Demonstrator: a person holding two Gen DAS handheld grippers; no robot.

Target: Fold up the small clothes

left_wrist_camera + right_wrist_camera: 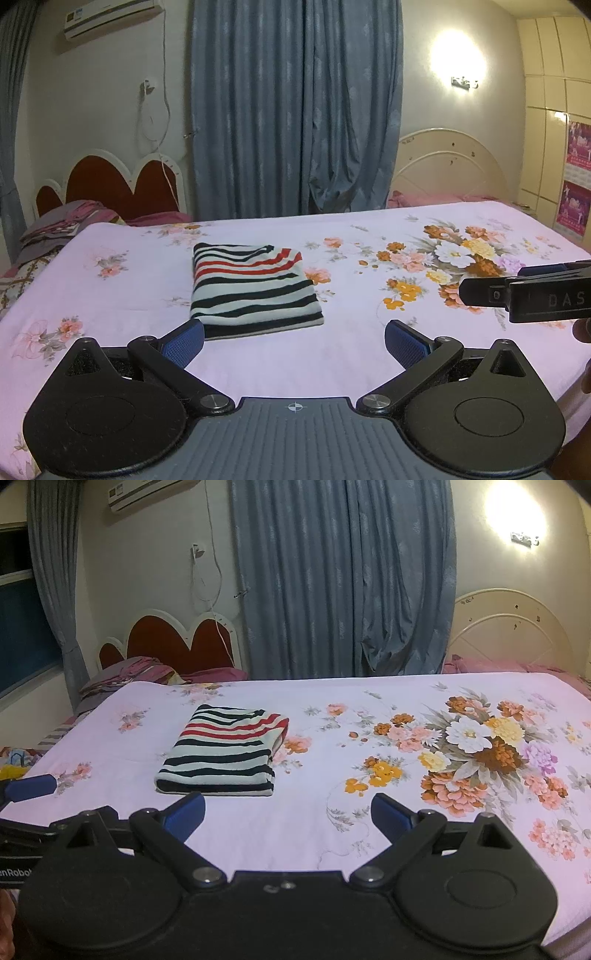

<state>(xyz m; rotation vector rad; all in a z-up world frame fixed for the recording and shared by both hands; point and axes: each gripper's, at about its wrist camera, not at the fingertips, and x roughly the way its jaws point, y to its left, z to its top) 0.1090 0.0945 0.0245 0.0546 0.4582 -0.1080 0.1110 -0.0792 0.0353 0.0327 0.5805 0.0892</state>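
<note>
A: Where does the striped red, black and white knitted garment [255, 286] lie?

B: Folded into a neat rectangle on the bed's pink floral sheet [369, 266], probably set flat so the fold holds.

A: And the tools?

B: The left tool [293, 338] is spread wide, holding nothing, just short of the garment. The right tool [288, 814] is likewise released and empty, touching nothing.

In the left wrist view the right gripper [524, 295] is cut off by the edge at 3 o'clock, its fingertips unseen. In the right wrist view only one blue pad of the left gripper [31, 788] shows at 9 o'clock. The striped garment [251, 286] hides its inner folds.
</note>
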